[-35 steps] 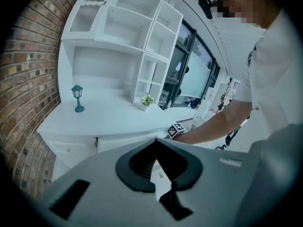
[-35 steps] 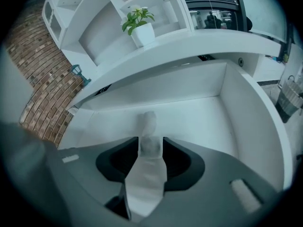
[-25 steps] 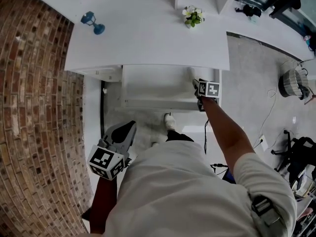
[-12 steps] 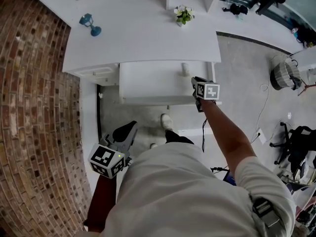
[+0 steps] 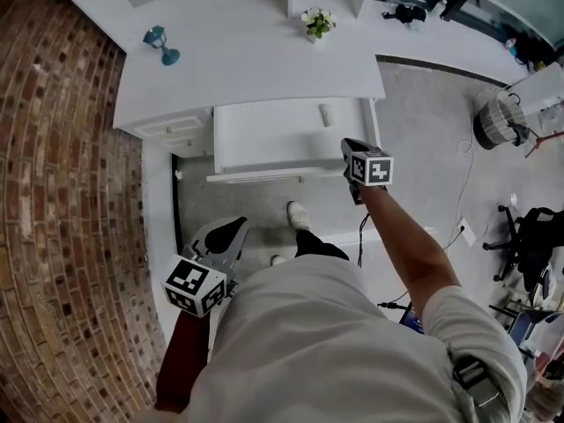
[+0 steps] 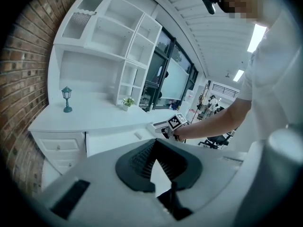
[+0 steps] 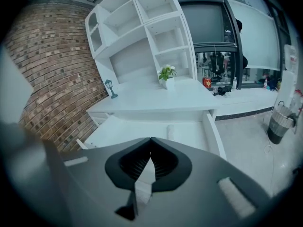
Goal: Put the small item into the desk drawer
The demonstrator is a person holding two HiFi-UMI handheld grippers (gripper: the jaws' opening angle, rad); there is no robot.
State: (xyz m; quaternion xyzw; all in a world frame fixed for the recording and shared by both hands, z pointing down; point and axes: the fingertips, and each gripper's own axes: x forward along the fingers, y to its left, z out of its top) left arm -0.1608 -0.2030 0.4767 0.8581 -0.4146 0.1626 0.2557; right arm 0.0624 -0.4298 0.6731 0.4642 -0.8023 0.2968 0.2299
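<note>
The desk drawer (image 5: 264,173) stands pulled out under the white desk top (image 5: 256,69). A small white cylinder-shaped item (image 5: 325,114) lies loose on the drawer's floor near its right side; it also shows in the right gripper view as the item (image 7: 170,131) and in the left gripper view as the item (image 6: 138,135). My right gripper (image 5: 346,146) hovers at the drawer's front right corner, short of the item, shut with nothing between its jaws (image 7: 150,138). My left gripper (image 5: 240,224) hangs low by my left hip, away from the desk, shut and empty (image 6: 155,141).
A blue lantern (image 5: 161,42) and a potted plant (image 5: 315,22) stand on the desk. A brick wall (image 5: 62,192) runs along the left. A smaller closed drawer unit (image 5: 172,130) sits left of the open drawer. My shoe (image 5: 298,216) is below it. A waste basket (image 5: 493,117) and a chair (image 5: 533,236) stand at right.
The right gripper has drawn back from inside the drawer to its front right corner. The small white item now lies by itself on the drawer floor. The left gripper stayed put.
</note>
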